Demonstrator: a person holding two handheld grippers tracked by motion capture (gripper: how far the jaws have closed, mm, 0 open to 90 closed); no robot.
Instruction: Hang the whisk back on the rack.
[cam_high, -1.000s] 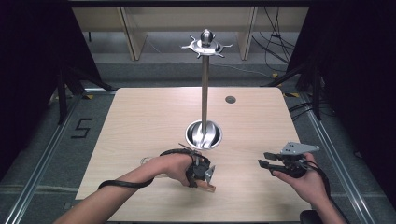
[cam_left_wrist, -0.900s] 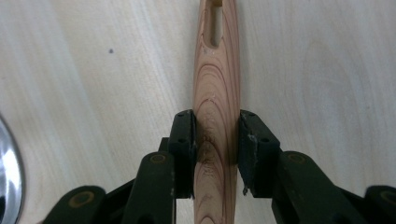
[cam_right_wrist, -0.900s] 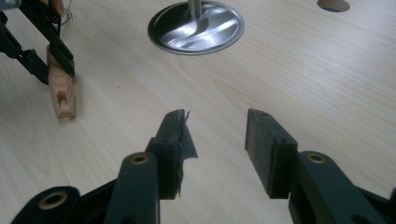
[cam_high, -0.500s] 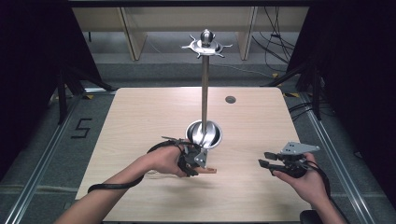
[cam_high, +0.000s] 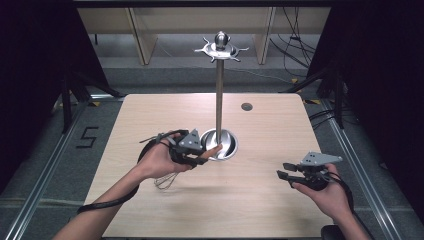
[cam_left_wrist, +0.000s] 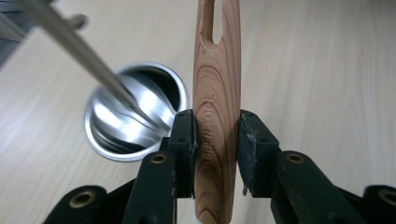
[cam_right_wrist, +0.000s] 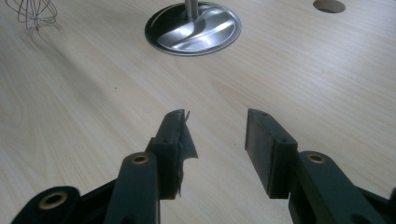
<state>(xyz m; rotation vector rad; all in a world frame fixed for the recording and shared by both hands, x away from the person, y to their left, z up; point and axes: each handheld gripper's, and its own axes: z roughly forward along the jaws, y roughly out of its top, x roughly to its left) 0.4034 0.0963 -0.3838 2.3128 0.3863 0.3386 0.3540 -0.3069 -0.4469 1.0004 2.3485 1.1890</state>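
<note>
Both grippers, left (cam_high: 200, 155) and right (cam_high: 286, 171), are black with a grey three-cornered plate on top and a black cable trailing toward the frame's bottom. Brass-coloured rivets sit in the jaw arms at lower left and right. Forearms are bare, no sleeves.

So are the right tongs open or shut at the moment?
Open. In the right gripper view the right tongs stand apart with bare pale wooden table between their black pads, nothing held.

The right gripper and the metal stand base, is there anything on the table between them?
Nothing: in the right gripper view, bare wooden table runs from the open right gripper to the stand base.
</note>
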